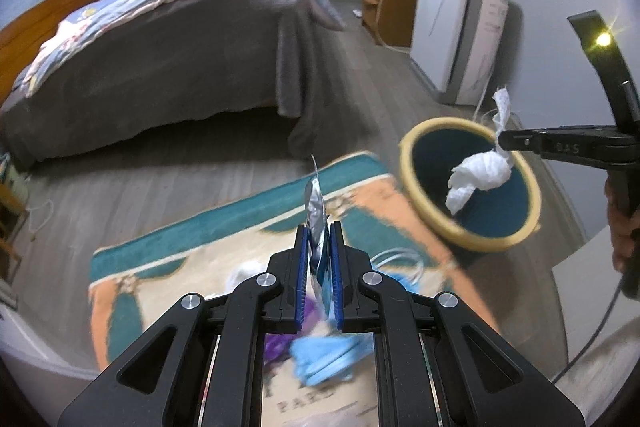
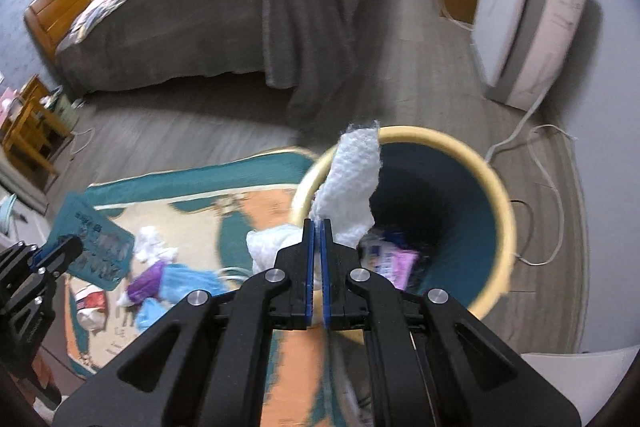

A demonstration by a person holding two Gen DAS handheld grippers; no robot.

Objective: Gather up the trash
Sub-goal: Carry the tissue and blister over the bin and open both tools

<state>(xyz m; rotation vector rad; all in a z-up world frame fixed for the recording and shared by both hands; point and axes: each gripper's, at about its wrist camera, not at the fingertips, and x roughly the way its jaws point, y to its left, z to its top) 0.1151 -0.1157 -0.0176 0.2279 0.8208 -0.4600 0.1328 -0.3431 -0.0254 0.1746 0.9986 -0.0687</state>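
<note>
Clearly the white paper towel point(image 2: 352, 183) is the thing in hand: a crumpled, quilted wad, light and soft, which will crush rather than resist and needs only a pinch on any fold. It hangs from the right tongs point(image 2: 317, 227), whose blue pads are together on a twisted neck of it, one end sticking up and the bulk drooping. In the left wrist view the same wad point(image 1: 478, 173) dangles over the mouth of the bin point(image 1: 412, 147), a round tub with a yellow rim and dark teal inside. Being so light, it may cling to the pads or drift when let go, so in my judgement it should be released well inside the rim.

The left tongs point(image 1: 320, 231) are clamped on a thin silver-and-blue wrapper point(image 1: 314, 203), stiff enough to stand upright above the pads yet slick; a grip across its flat faces, as now, suits it best.

Some packets already lie at the bottom of the bin point(image 2: 394, 257). More litter stays on the rug point(image 2: 248, 203) beside it: a white tissue clump point(image 2: 154, 241), a purple scrap point(image 2: 148, 277) and light blue pieces point(image 2: 184, 277). Beyond them stand the bed point(image 2: 224, 39) and a white appliance point(image 2: 520, 27) by the wall.
</note>
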